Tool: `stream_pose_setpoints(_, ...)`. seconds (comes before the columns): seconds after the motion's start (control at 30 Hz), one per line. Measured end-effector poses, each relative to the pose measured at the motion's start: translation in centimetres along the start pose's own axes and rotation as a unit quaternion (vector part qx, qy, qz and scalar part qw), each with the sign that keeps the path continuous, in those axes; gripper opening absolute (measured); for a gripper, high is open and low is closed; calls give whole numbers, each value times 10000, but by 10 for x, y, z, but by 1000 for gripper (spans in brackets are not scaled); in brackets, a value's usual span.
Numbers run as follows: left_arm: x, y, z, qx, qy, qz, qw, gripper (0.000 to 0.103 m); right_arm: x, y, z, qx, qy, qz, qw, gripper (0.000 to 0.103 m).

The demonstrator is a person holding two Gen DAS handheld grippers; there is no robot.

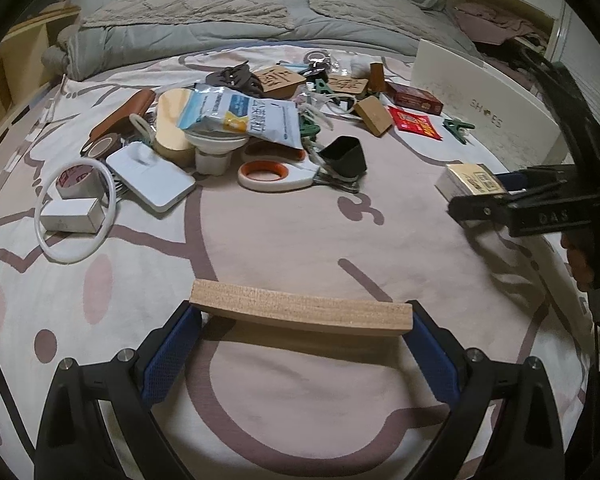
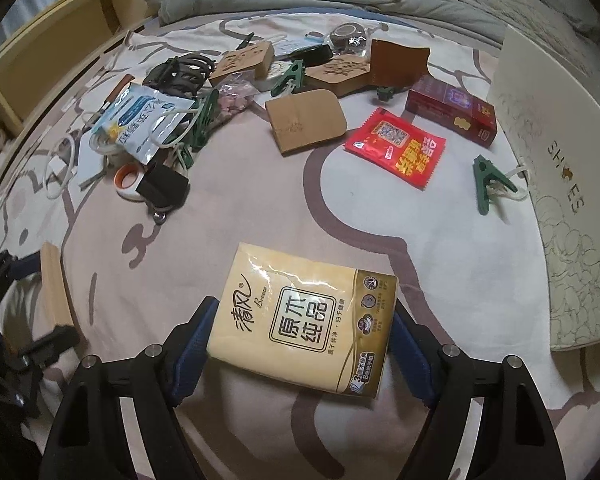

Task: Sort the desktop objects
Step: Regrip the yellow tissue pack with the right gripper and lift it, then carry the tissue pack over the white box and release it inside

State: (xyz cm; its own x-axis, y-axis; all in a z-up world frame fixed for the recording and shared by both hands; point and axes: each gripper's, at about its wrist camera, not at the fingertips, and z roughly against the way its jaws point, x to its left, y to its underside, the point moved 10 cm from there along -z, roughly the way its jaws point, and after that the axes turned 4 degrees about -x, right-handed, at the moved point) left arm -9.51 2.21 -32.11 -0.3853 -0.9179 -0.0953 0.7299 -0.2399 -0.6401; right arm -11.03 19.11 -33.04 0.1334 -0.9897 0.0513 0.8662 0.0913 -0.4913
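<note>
My left gripper [image 1: 300,320] is shut on a flat wooden block [image 1: 300,310], its blue pads pressing both ends, low over the cartoon-print bedsheet [image 1: 284,240]. My right gripper [image 2: 300,332] has its blue pads against the two sides of a yellow tissue pack [image 2: 304,316]. The left wrist view shows that pack [image 1: 470,180] at the right, in the black right gripper [image 1: 500,200]. At the left edge of the right wrist view, the wooden block [image 2: 54,280] stands in the left gripper [image 2: 8,272]. A pile of mixed objects [image 1: 240,120] lies further back on the bed.
A white shoe box lid [image 2: 560,184] stands along the right. Near it lie a green clip [image 2: 490,184], a red sachet [image 2: 396,148], a red box [image 2: 452,114] and a brown card [image 2: 306,124]. A white ring and tape [image 1: 76,208] lie left. Grey bedding [image 1: 220,20] is behind.
</note>
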Motion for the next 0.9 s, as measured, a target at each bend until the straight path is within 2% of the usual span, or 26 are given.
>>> stream_pose_setpoints(0.23, 8, -8, 4, -83, -149, 118, 9998, 100, 0, -1, 8, -115, 23, 174, 9998, 81)
stream_pose_setpoints(0.9, 0, -77, 50, -988, -294, 167, 9945, 100, 1, -48, 78, -1318, 15, 427, 9904, 81)
